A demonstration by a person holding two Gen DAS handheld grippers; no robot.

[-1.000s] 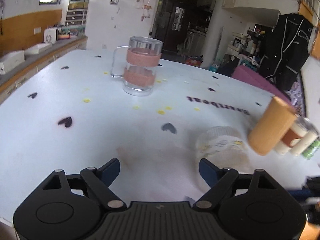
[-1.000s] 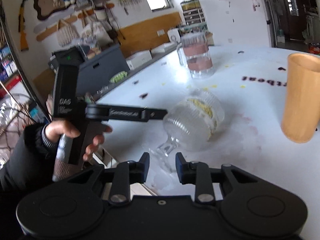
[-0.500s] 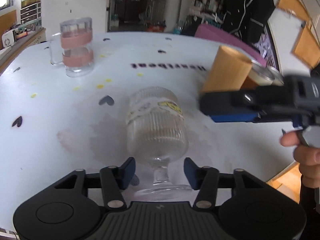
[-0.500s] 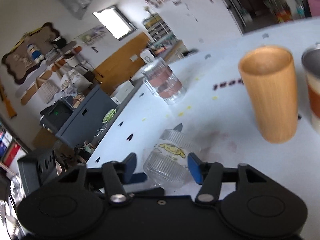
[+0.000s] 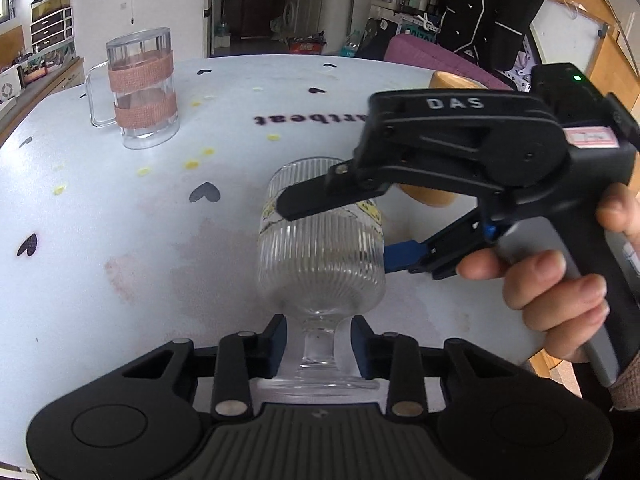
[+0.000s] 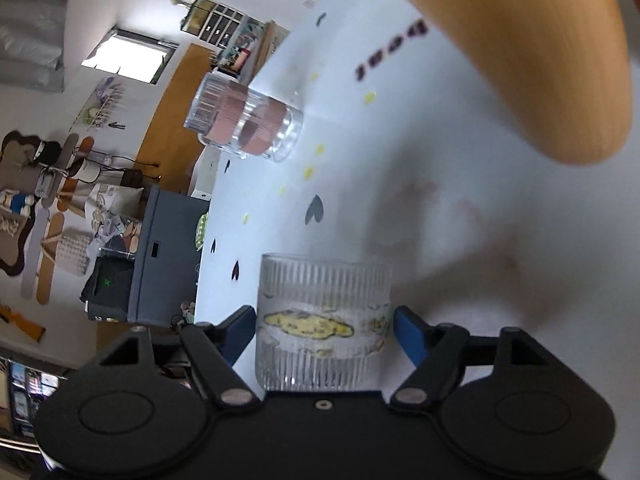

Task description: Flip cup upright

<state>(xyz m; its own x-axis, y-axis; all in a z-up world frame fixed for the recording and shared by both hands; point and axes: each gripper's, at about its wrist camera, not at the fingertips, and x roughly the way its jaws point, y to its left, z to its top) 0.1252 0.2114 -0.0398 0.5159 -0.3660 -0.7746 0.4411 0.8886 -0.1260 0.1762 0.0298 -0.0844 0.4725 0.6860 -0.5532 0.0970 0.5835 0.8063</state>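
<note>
A ribbed clear glass goblet with a yellow print lies on its side on the white table, foot toward the left wrist camera. My left gripper is open, its blue fingers either side of the stem with gaps. My right gripper is open around the bowl, one finger above and one finger below it in the left wrist view; I cannot tell if the pads touch.
A clear mug with pink bands stands at the far left of the table. A wooden cup stands close behind the goblet on the right. The table edge is near the right hand.
My left gripper swung round to the goblet's foot and narrowed around the stem. My right gripper let go of the stem, rolled on its side and moved over the bowl.
</note>
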